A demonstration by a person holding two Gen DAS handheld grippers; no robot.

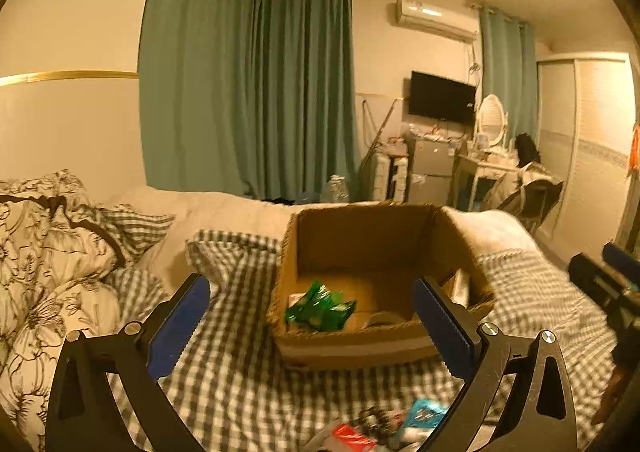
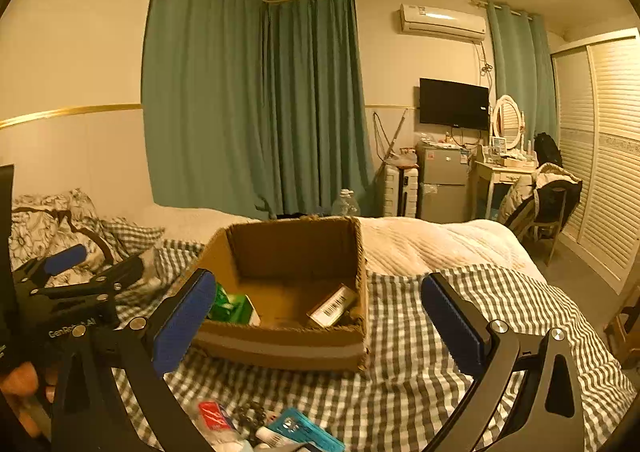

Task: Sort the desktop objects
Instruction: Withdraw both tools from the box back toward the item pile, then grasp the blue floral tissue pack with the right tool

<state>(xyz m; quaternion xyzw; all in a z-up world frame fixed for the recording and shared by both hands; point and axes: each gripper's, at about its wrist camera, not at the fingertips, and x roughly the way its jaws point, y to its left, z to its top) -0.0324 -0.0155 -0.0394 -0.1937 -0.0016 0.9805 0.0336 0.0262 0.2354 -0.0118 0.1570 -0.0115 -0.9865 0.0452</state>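
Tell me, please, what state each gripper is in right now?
Left gripper: open, holding nothing.
Right gripper: open, holding nothing.

Ahead of me teal curtains point(image 2: 256, 100) hang from ceiling to floor across the corner. To their right I see a white air conditioner point(image 2: 442, 22) high on the wall, with a black television point(image 2: 454, 103) mounted below it. Under the television stands a small silver fridge point(image 2: 442, 182), and beside that a white dressing table point(image 2: 502, 172) with an oval mirror point(image 2: 507, 120). A chair point(image 2: 548, 200) draped with a jacket sits before louvred wardrobe doors point(image 2: 600, 156). Floral pillows point(image 1: 44, 236) lie far left.
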